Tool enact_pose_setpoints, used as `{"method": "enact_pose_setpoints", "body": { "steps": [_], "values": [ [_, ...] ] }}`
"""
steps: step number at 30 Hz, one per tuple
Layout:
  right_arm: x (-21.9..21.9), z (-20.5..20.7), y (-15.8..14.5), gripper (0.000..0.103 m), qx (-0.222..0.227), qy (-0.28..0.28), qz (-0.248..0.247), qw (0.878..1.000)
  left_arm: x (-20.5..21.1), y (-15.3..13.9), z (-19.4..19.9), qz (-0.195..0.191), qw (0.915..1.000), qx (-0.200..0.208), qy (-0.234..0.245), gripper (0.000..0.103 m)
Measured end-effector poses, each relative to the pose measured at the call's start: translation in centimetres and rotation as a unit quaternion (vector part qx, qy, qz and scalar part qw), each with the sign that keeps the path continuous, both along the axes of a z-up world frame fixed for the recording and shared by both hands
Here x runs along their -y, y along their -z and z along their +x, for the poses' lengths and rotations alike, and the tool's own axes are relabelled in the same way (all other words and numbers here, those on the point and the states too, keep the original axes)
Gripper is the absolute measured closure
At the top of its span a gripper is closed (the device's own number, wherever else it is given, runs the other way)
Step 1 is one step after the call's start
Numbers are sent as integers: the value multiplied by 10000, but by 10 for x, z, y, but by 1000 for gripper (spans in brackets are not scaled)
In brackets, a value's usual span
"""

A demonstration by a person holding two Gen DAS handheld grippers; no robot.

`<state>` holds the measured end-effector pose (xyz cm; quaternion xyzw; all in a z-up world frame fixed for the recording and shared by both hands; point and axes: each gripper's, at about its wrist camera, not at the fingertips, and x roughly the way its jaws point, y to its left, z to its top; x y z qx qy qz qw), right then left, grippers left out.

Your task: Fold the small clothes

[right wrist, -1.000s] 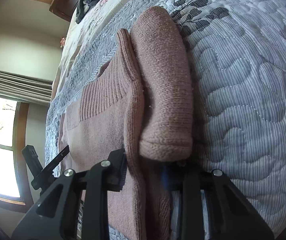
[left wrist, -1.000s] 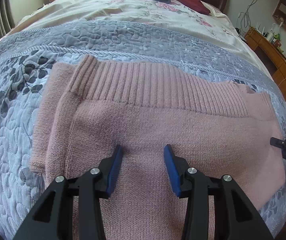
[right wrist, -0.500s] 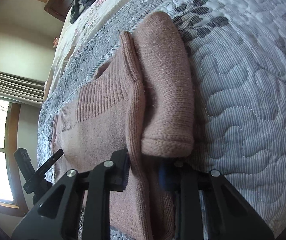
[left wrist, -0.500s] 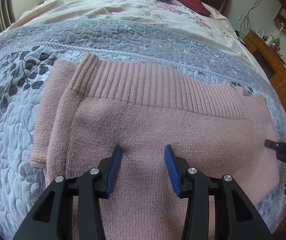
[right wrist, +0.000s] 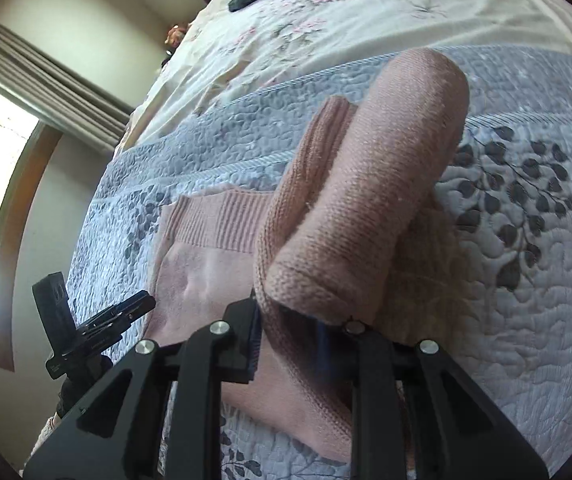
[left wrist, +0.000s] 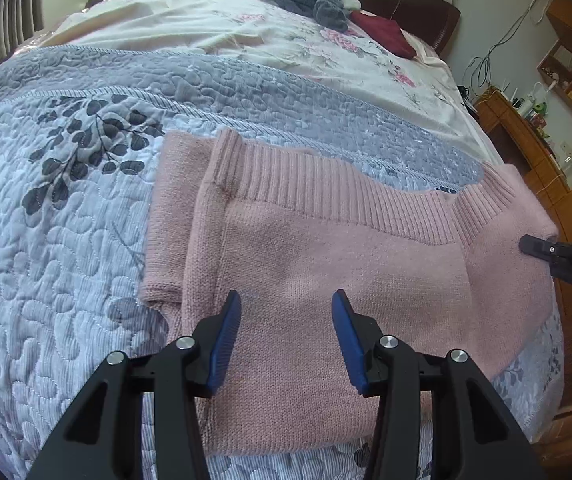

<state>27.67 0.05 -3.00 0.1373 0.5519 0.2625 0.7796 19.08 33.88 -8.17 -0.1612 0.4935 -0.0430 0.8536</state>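
The pink sweater (left wrist: 326, 264) lies flat on the grey quilt (left wrist: 66, 240) for folding, the right gripper (right wrist: 302, 332) clamped on its side edge and sleeve to lift them inward, while the left gripper (left wrist: 286, 320), fingers apart, hovers over its middle.

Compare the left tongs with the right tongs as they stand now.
The left tongs gape open, nothing between them; the right tongs are shut on a folded edge of the pink sweater. The left tongs show both blue pads bare; the right tongs' pads are mostly buried in knit. Both are black, at one sweater on the grey quilt.
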Motion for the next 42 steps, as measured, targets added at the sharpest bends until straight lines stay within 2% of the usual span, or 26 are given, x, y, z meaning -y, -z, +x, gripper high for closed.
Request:
{"method": "enact_pose_setpoints", "body": {
  "steps": [6,11,16,22,27,31,34,37,42],
  "values": [
    [-67,-3,-4,82,17,-485,-96,9988,-15,-2,-7,-143,9998,51,-95,55],
    [-111,-4,12,82,-136,-668,-224,9974,-26,-2,-10,-339,9992,87,-207,55],
    [-138,-8,35,82,-298,-772,-525,9952,-33,-4,-12,-616,9976,113,-304,56],
    [-154,-13,53,71,-492,-862,-543,9936,-35,-3,-11,-1103,9931,99,-373,55],
    [-152,-17,57,67,-798,-925,-176,9924,-35,4,-7,-1759,9833,28,-476,52],
    [-134,-22,39,67,-750,-893,172,9930,-27,9,0,-2178,9748,-8,-475,49],
    [-107,-28,21,66,-603,-809,360,9942,-14,14,8,-2194,9749,-94,-364,45],
    [-72,-34,10,64,-406,-651,337,9965,-3,21,15,-2228,9743,-161,-302,43],
    [-21,-43,20,64,-362,-366,136,9986,11,34,31,-2303,9723,-279,-275,38]
  ]
}}
